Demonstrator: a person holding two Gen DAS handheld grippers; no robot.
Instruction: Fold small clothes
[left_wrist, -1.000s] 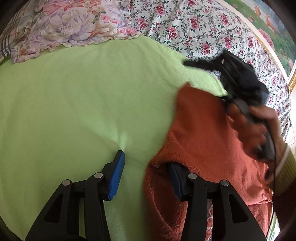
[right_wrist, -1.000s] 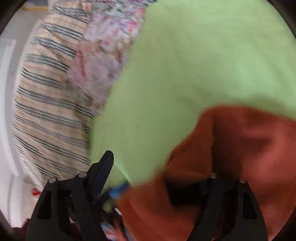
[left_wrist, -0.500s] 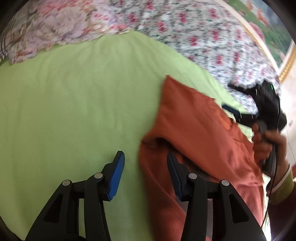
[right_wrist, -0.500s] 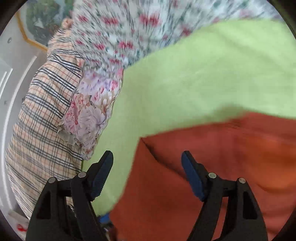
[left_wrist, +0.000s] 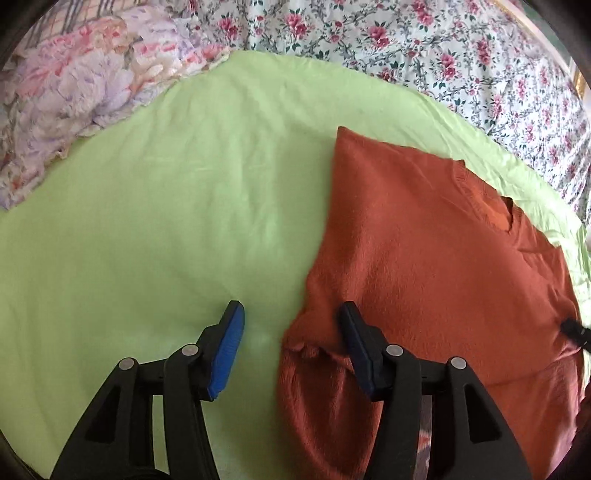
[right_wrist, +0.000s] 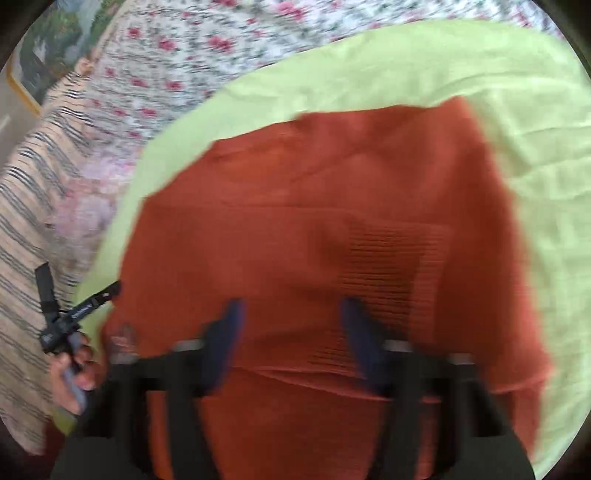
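Lying flatter than half a second ago, the rust-orange fuzzy knit sweater (left_wrist: 424, 236) now spreads across the right part of the lime-green smooth cotton sheet (left_wrist: 147, 221), its ribbed neckline toward the far right edge. The left gripper (left_wrist: 291, 332) stands wide, holding nothing; its right blue pad rests over the sweater's near edge and its left pad over bare sheet. The right gripper (right_wrist: 291, 332) has swung over the garment and, though the view is blurred, appears equally wide and empty, with ribbed knit visible just beyond its fingers. Seen from the right wrist, the left gripper sits at the sweater's left edge in the person's hand (right_wrist: 70, 373). A white rose-print quilt (left_wrist: 406, 40) and a ruffled pastel floral cushion (left_wrist: 74, 96) border the sheet.
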